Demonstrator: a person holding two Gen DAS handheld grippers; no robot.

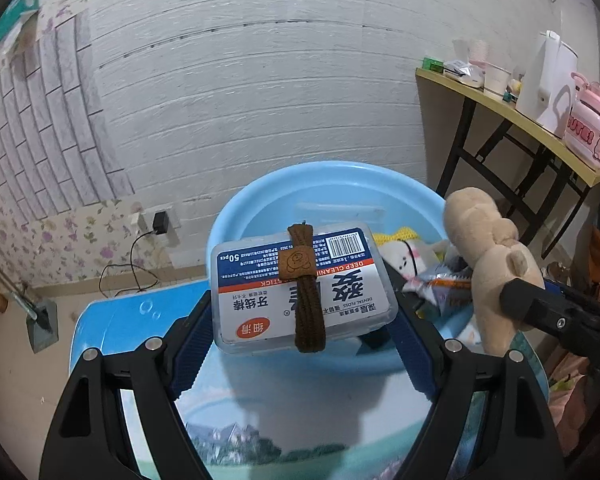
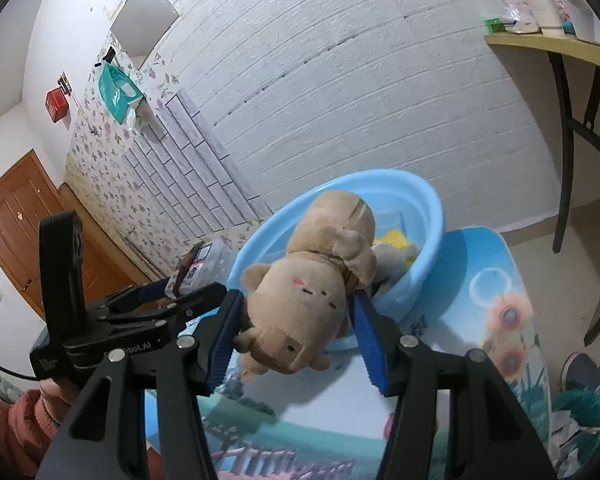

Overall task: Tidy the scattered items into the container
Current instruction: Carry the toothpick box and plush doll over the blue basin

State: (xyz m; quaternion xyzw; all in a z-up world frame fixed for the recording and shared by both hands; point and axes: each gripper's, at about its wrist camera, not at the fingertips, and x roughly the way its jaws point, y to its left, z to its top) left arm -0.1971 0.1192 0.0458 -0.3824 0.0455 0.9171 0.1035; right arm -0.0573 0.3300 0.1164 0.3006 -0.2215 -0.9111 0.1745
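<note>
My left gripper (image 1: 304, 312) is shut on a clear dental floss box (image 1: 268, 304) with a brown band (image 1: 306, 300) around it, held above the near rim of the light blue basin (image 1: 340, 184). My right gripper (image 2: 296, 320) is shut on a tan plush bear (image 2: 308, 304), head toward the camera, held over the basin (image 2: 428, 216). The bear (image 1: 488, 264) and right gripper also show in the left wrist view. Inside the basin lie a white plush (image 1: 400, 260), something yellow (image 2: 396, 240) and a snack packet (image 1: 440, 284).
The basin stands on a small table with a blue scenic print (image 2: 492, 288). A yellow shelf table (image 1: 512, 116) with cups and a pink box stands at the right. A brick-pattern wall is behind. A charger cable (image 1: 140, 256) hangs at the left.
</note>
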